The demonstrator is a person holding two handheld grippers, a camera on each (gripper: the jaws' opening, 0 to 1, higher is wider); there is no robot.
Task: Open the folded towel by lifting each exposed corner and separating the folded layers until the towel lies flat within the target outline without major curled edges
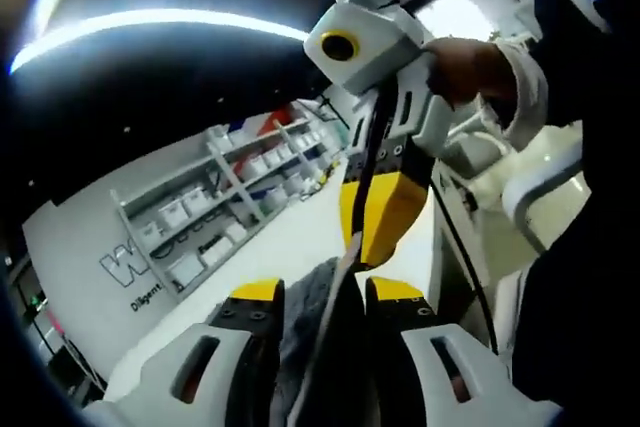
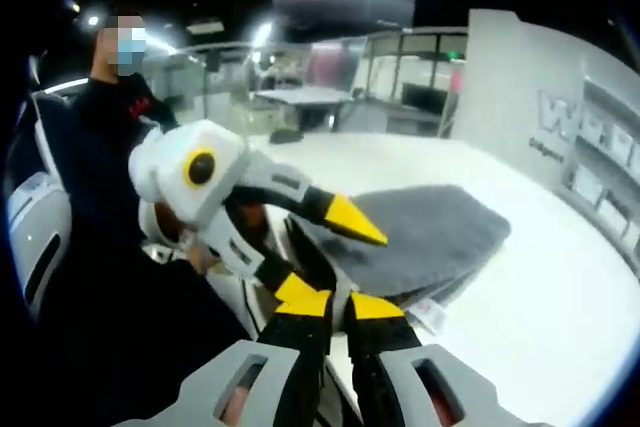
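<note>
Left gripper (image 1: pixel 318 297): yellow-tipped jaws close together, clamped on an edge of the grey towel (image 1: pixel 305 322), which hangs between them in the left gripper view. Right gripper (image 2: pixel 327 304): jaws also drawn near together, pinching the towel's near edge (image 2: pixel 425 237) in the right gripper view. Both grippers sit just beside each other on the same edge; each shows in the other's view, held by a hand (image 1: pixel 470 67).

Towel is raised at the near side; its far part lies folded on the white table (image 2: pixel 530 317). White shelving (image 1: pixel 215 212) stands beyond.

Judged step: separating layers at one corner, early in the task. Next move likely calls for drawing the grippers apart along the edge, keeping one layer each. Target outline not discernible.
</note>
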